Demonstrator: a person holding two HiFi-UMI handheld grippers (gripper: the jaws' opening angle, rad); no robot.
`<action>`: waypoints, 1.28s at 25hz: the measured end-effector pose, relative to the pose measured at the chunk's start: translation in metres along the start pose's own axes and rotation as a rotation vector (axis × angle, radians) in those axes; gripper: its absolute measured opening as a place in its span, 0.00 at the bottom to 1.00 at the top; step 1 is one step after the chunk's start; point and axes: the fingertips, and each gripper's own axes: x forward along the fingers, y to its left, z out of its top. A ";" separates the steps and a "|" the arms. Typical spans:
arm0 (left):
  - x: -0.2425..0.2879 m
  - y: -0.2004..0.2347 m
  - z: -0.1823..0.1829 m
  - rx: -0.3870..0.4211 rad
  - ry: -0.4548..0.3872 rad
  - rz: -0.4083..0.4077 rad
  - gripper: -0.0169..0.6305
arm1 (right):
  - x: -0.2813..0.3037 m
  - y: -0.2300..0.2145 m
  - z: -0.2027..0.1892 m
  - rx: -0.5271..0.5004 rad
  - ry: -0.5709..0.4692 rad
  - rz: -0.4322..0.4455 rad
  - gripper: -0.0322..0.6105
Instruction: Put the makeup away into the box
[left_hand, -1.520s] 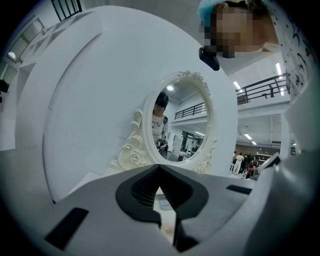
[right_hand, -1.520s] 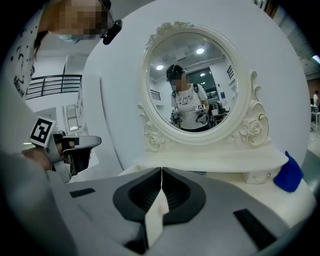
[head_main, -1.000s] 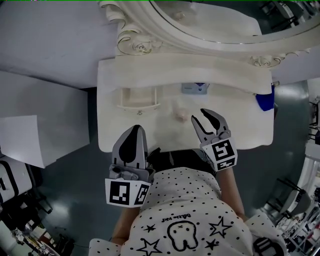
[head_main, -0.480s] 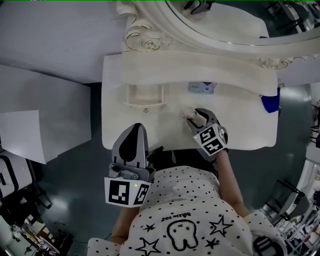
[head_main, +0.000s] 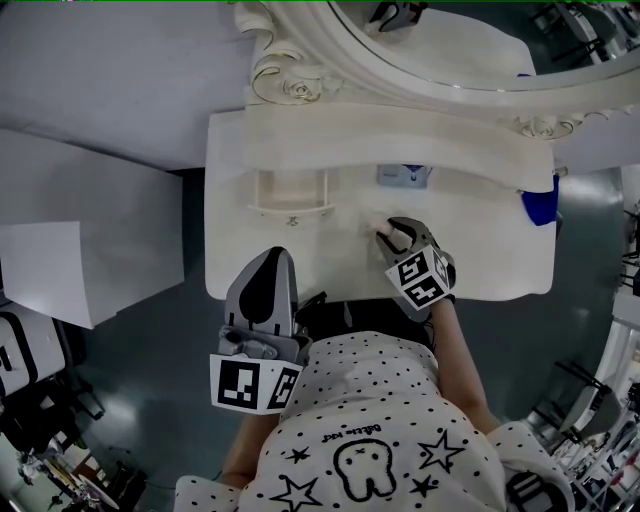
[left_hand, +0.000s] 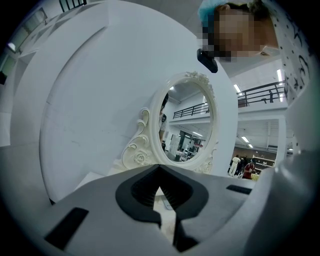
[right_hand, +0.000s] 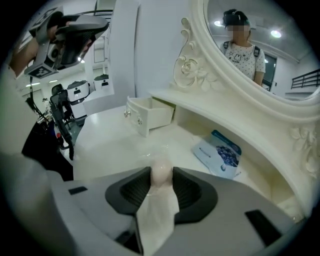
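1. pale pink makeup piece (right_hand: 161, 172), down at the surface of the desk (head_main: 300, 260), near its front middle, not yet in the box.
2. caught between the pads of the right hand-held gripper (head_main: 396, 232): fairly wide apart, just lately closing in, touching both sides of the rounded end.
3. best to firm up the squeeze before lifting; looks smooth and rounded, so probably quick to slip out of a light pinch.
4. then straight up, and across to the small open box (right_hand: 150, 112) below the mirror (left_hand: 187, 125), well apart from the piece.
5. worth steering clear of the blue packet (right_hand: 218, 154) lying farther back on the desk.
6. down into the open top before letting go; no dropping from above.
7. left hand-held gripper (left_hand: 167, 212): closed on nothing, held off the desk's near edge, free to steady the box if it shifts.
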 end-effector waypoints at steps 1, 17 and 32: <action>-0.001 0.000 0.000 0.002 -0.002 -0.001 0.02 | -0.005 -0.003 0.005 0.020 -0.022 -0.012 0.28; -0.014 0.000 0.013 0.033 -0.053 0.011 0.02 | -0.171 -0.060 0.078 0.356 -0.553 -0.229 0.28; -0.031 0.017 0.022 0.049 -0.077 0.011 0.02 | -0.225 -0.052 0.079 0.454 -0.680 -0.342 0.28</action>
